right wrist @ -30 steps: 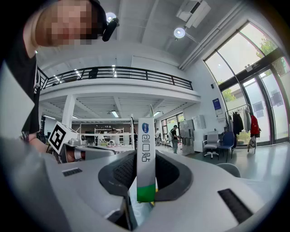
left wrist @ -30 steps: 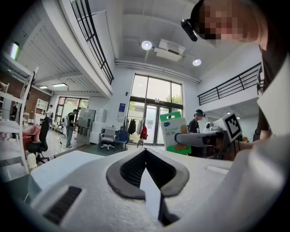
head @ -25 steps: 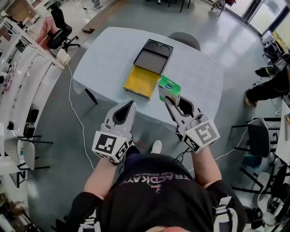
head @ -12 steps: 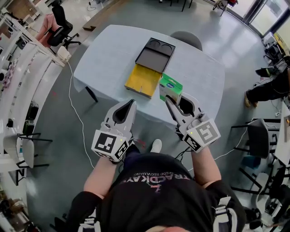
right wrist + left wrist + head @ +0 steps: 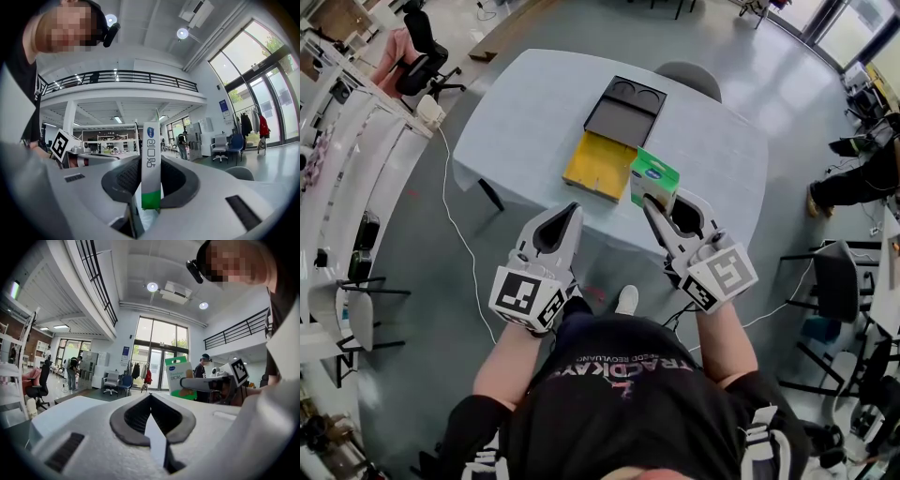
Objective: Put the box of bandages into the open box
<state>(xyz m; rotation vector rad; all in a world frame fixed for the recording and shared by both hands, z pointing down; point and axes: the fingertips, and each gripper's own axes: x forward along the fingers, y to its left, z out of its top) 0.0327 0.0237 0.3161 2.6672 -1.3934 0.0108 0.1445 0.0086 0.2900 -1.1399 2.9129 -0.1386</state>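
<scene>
Risk check | right claw [image 5: 664, 208] clamped on box of bandages [image 5: 653, 180], held over the table [image 5: 516, 112] edge just beside the yellow open box [image 5: 597, 167] | left claw [image 5: 572, 214] pinched together, empty | I reckon the narrow grip lets it swivel and snag the rim

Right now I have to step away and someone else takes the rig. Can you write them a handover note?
Right tongs: shut on the box of bandages, held upright near the open box.
Left tongs: shut, empty, short of the table.
Open box: on the table, yellow inside bare.
Done: pickup.
Left: carry the bandages over the open box, lower them in, release.
</scene>
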